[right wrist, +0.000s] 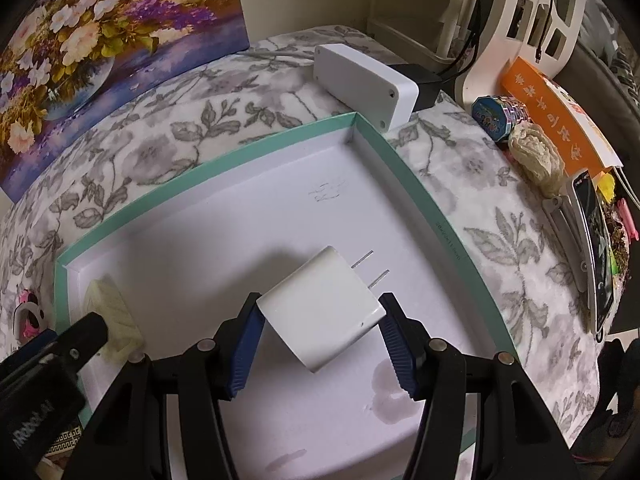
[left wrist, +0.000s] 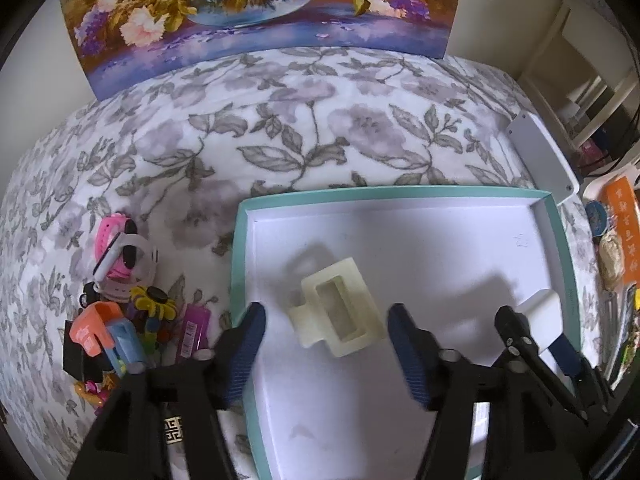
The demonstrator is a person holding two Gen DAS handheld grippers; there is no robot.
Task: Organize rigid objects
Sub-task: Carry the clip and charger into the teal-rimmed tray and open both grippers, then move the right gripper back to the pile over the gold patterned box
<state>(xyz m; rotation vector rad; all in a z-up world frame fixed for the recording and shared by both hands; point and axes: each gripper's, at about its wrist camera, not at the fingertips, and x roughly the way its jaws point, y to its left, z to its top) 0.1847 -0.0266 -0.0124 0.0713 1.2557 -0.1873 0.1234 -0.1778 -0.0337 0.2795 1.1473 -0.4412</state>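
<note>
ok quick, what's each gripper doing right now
left gripper: open, empty, jaws either side of the cream hair claw clip in the tray.
right gripper: shut on the white charger plug.

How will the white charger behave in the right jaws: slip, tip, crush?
The charger looks like a hard plastic block, so probably stiff and unlikely to crush. Its glossy smooth sides may slip, though the right gripper has ribbed pads. Flat faces mean it likely won't roll; the prongs could snag.
</note>
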